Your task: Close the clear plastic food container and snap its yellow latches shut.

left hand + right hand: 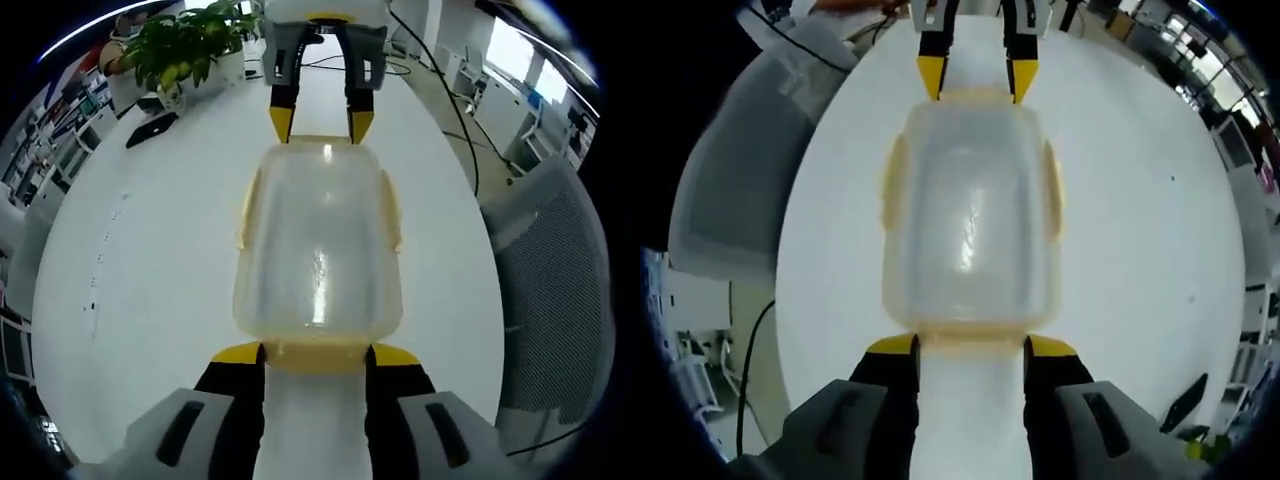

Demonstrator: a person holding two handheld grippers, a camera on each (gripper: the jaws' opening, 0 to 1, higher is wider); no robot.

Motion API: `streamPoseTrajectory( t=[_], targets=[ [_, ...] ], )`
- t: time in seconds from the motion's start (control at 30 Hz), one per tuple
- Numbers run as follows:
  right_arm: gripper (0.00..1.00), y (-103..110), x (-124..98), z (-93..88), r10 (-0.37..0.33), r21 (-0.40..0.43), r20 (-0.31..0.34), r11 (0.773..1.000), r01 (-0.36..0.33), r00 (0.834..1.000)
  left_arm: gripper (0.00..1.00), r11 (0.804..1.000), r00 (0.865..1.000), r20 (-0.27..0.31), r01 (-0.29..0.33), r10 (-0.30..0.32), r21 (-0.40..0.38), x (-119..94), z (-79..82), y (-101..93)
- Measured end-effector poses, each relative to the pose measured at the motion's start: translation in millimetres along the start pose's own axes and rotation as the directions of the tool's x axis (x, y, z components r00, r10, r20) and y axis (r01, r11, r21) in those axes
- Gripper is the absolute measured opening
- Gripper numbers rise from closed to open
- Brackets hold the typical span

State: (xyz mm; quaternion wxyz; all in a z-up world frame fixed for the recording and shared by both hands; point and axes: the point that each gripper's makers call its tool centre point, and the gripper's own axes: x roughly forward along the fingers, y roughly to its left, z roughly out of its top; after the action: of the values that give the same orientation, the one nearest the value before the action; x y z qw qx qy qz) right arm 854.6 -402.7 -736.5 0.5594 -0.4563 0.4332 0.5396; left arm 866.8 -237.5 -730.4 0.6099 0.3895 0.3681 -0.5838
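In the left gripper view the left gripper (316, 352) has its two yellow-tipped black fingers (238, 353) spread wide, their tips at the near end of the clear plastic food container (318, 245), either side of a pale yellow latch (316, 352) there; whether they touch it I cannot tell. The container is a rounded rectangular tub of cloudy, glossy plastic with its lid on, lying on the smooth white bench (150, 260), and soft yellow latches run along its long sides. At its far end the right gripper (320, 125) faces it, fingers equally parted.

In the right gripper view the right gripper (970, 345) flanks its own end of the container (968, 215) the same way, with the left gripper (975, 78) opposite. Beyond the bench (1120, 200) sit a leafy green potted plant (190, 45), a grey mesh office chair (555, 270) and trailing black cables (440, 90)
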Motion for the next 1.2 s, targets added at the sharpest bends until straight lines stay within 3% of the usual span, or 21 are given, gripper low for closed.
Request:
streamPoseTrajectory(
  t=[0.4,0.7,0.97,1.2],
  targets=[
    [0.38,-0.3,-0.6,-5.0,-0.037,0.042,0.003,0.998,0.037,0.999,0.34,0.999,1.0,-0.004,-0.031,0.031,0.041,-1.6,0.5,1.7],
    [0.38,3.0,-13.8,-10.1,-0.078,0.138,0.036,0.988,0.073,0.996,0.36,0.998,0.998,0.014,-0.056,0.056,0.001,-9.9,3.1,0.4],
    [0.38,4.7,-28.9,-3.9,-0.133,0.289,0.122,0.953,0.093,0.984,0.38,0.991,0.996,0.037,-0.079,0.083,-0.105,-18.4,2.4,-2.5],
    [0.35,6.7,-35.0,0.2,-0.18,0.426,0.176,0.9,0.091,0.968,0.37,0.962,0.988,0.087,-0.101,0.127,-0.254,-23.8,5.2,-1.9]
  ],
)
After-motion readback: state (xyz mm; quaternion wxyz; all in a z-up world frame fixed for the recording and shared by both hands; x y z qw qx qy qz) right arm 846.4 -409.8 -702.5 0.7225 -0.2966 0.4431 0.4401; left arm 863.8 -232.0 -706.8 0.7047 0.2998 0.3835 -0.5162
